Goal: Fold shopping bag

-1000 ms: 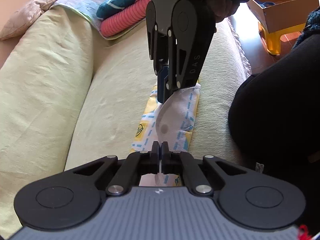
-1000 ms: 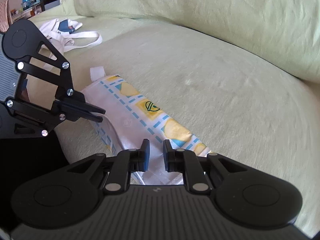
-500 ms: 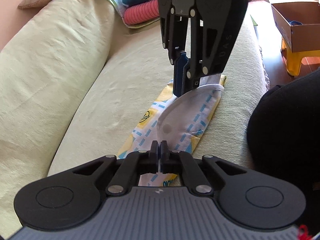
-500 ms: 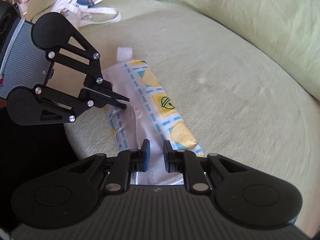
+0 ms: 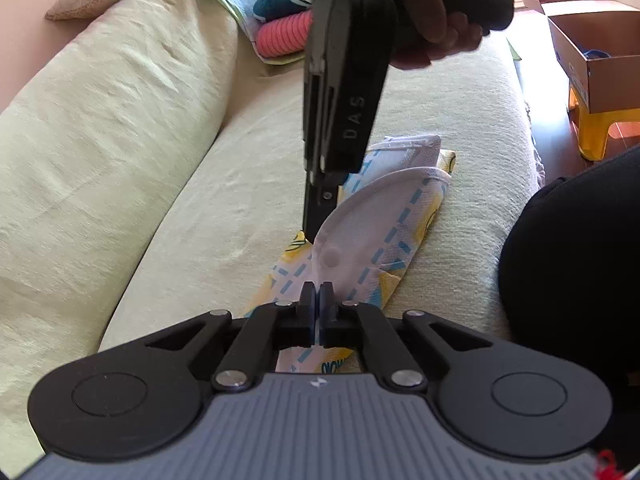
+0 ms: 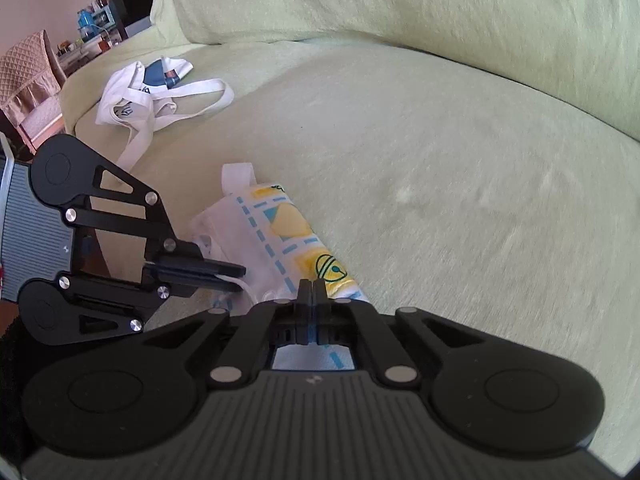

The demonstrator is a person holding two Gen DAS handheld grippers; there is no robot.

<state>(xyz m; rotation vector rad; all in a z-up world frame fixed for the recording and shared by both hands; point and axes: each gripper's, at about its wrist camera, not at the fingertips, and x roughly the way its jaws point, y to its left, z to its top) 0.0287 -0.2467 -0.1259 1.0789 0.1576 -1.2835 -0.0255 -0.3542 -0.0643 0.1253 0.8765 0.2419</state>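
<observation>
The shopping bag (image 5: 404,216), white with yellow and blue squares, lies folded into a long strip on the pale green sofa seat (image 5: 224,216). My left gripper (image 5: 317,293) is shut on the near edge of its raised white flap. Seen from the right wrist, the left gripper (image 6: 236,274) pinches that white edge from the left. My right gripper (image 6: 311,289) is shut on the bag (image 6: 280,224) near its green logo. In the left wrist view the right gripper (image 5: 311,229) comes down from above, held by a hand (image 5: 432,20), with its tips at the flap's far end.
A white tote bag (image 6: 148,96) lies crumpled further along the seat. Folded pink and teal towels (image 5: 284,32) sit by the backrest. A cardboard box (image 5: 592,52) rests on a yellow stool (image 5: 600,132) beside the sofa. The person's dark-clothed leg (image 5: 572,264) is at the right.
The right gripper's jaws have closed and it has moved along the bag toward the left gripper. The white flap now stands up higher between the two.
</observation>
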